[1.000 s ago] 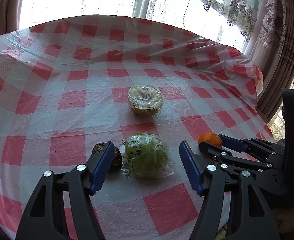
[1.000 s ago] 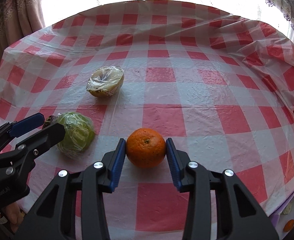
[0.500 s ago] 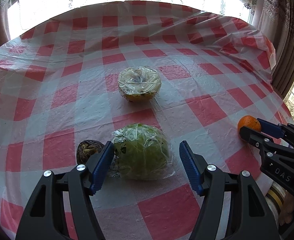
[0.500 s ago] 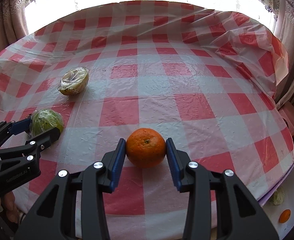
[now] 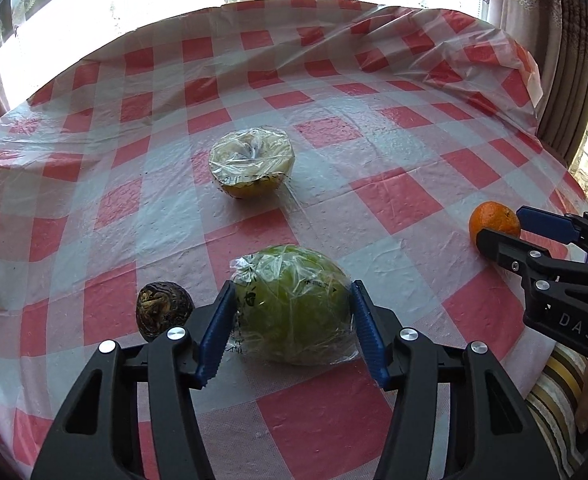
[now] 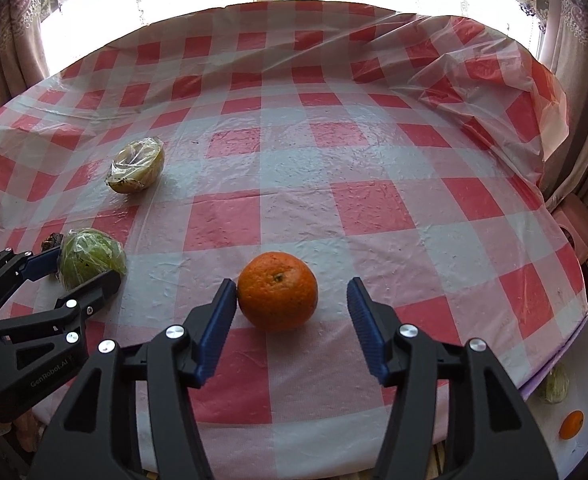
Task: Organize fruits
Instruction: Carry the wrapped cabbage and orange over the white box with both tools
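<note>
A plastic-wrapped green fruit (image 5: 294, 304) lies on the checked tablecloth between the fingers of my left gripper (image 5: 291, 328), whose pads touch both its sides. An orange (image 6: 277, 290) rests on the cloth between the spread fingers of my right gripper (image 6: 289, 320), touching the left pad, with a gap to the right pad. A wrapped yellow half fruit (image 5: 249, 168) lies farther back. A dark wrinkled fruit (image 5: 163, 310) sits left of the green one. The orange (image 5: 494, 222) and right gripper (image 5: 510, 228) show at the right in the left wrist view.
The round table's red and white cloth (image 6: 334, 160) drops off at the near edge and at the right. Curtains (image 6: 13, 40) and a bright window stand behind. Right of the table lies a white surface (image 6: 574, 380) with a small orange (image 6: 571, 424).
My right gripper has opened and let go of the orange, which now rests on the cloth. My left gripper has moved forward and closed around the green wrapped fruit.
</note>
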Demonstrator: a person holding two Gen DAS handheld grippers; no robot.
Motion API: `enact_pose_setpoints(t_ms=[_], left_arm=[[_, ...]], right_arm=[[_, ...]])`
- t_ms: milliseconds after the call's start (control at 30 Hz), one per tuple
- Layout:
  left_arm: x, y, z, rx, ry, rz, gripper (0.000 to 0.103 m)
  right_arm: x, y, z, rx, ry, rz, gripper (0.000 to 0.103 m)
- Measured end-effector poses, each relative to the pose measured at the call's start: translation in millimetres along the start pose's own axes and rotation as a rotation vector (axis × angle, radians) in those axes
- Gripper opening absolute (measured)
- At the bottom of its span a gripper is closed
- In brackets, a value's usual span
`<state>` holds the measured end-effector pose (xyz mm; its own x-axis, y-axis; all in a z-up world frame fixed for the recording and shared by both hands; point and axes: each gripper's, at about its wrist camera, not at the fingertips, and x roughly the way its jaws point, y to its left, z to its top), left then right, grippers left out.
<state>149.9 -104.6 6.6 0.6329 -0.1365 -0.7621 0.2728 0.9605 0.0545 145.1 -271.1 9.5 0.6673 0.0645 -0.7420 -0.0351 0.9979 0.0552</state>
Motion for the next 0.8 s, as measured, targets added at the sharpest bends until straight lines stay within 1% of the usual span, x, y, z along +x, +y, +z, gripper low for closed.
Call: enact_pose_setpoints(t_ms=[33,67,133,167,400,800], left_arm=[[-0.4,-0.5,-0.3,-0.001,0.0,-0.008,0.054],[-0.8,-0.3,-0.5,-0.005,0.001,-0.015,0.054],[-1.3,-0.4,-0.8,-0.01,0.001,-0.023,0.054],[-1.7,-0.3,-1.0,-0.012,0.001,-0.029,0.054],[-5.9,-2.6,-2.5,-0.025,0.0,-0.067,0.054],[-23.4,-14.5,-2.3,0.007,-0.024,-0.066,0.054]], right_arm=[[1.0,0.4,-0.3,-0.002,0.004,0.002,0.057],[1.4,1.1,-0.7,-0.006,0.004,0.008,0.052],[1.1,3.8,-1.0,-0.019,0.003,0.012,0.047],[0.8,5.4,-1.1,-0.027,0.001,0.018,0.041],[-3.5,4.3,-2.3,-0.016,-0.007,0.012,0.041],[-30.7,-15.7,-12.6,0.002,-0.032,-0.008,0.041]])
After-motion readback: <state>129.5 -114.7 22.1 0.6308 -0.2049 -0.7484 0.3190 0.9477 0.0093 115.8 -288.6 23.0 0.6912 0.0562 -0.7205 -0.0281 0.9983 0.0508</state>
